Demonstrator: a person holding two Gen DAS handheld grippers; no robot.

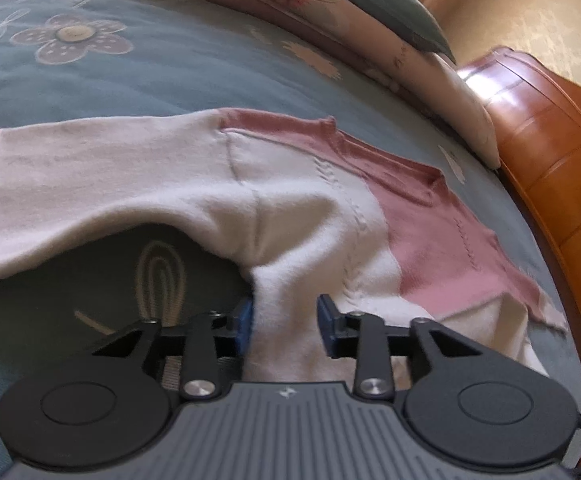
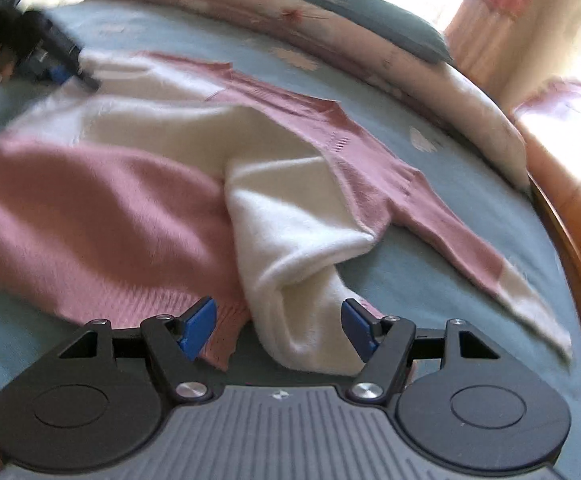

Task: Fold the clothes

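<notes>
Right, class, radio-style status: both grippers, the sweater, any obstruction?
Left gripper open, straddling pink-and-white fuzzy knit sweater. Right gripper open around white bunched fold. Sweater half-folded on blue bedspread. No obstruction.

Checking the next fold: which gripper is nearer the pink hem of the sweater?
Right. The right gripper sits at the pink hem, one blue pad right beside it. The left gripper straddles white fabric at the sweater's opposite end.
</notes>
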